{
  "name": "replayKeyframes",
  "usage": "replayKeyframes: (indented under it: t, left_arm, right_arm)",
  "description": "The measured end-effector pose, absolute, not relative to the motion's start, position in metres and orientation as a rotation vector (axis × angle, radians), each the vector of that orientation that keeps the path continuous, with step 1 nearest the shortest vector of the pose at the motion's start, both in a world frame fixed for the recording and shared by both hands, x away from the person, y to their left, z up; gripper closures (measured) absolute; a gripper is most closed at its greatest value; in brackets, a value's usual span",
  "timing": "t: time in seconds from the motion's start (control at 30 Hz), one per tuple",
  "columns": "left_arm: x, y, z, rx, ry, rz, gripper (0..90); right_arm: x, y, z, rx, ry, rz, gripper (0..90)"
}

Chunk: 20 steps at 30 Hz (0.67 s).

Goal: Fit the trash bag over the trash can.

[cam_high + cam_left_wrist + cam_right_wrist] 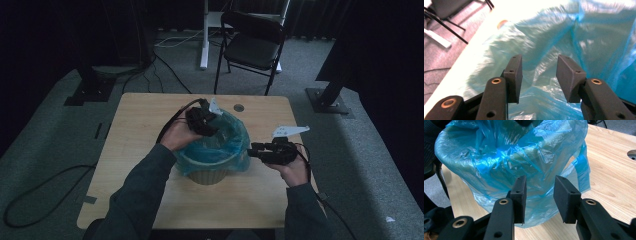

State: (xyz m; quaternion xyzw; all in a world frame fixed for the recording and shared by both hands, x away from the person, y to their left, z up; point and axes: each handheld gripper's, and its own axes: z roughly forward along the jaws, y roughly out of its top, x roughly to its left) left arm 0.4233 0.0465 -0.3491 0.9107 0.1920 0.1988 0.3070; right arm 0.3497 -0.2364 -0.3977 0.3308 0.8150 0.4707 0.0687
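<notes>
A pale round bin (210, 175) lined with a blue plastic bag (230, 142) stands mid-table. The bag's film is draped over the rim and hangs loose on the right side. My left gripper (212, 129) hovers over the bag's far left edge; in the left gripper view its jaws stand open above crumpled blue film (586, 37), with nothing pinched between the pads. My right gripper (251, 150) points at the bag's right side from beside the bin. In the right gripper view its jaws are open just short of the hanging bag (511, 157).
The wooden table (145, 125) has a round cable hole (239, 107) behind the bin. A black folding chair (252, 42) stands on the carpet beyond the far edge. Cables (35, 192) run across the floor at left, and stand bases sit at both sides.
</notes>
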Motion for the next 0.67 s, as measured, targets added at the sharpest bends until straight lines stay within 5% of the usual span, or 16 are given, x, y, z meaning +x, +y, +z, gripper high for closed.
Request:
replayKeyframes:
  t: [0.67]
  left_arm:
    - [0.394, 0.152, -0.330, 1.928, 0.724, 0.591, 55.9]
  right_arm:
    - [0.349, -0.249, -0.392, 1.017, 2.400, 1.446, 61.4]
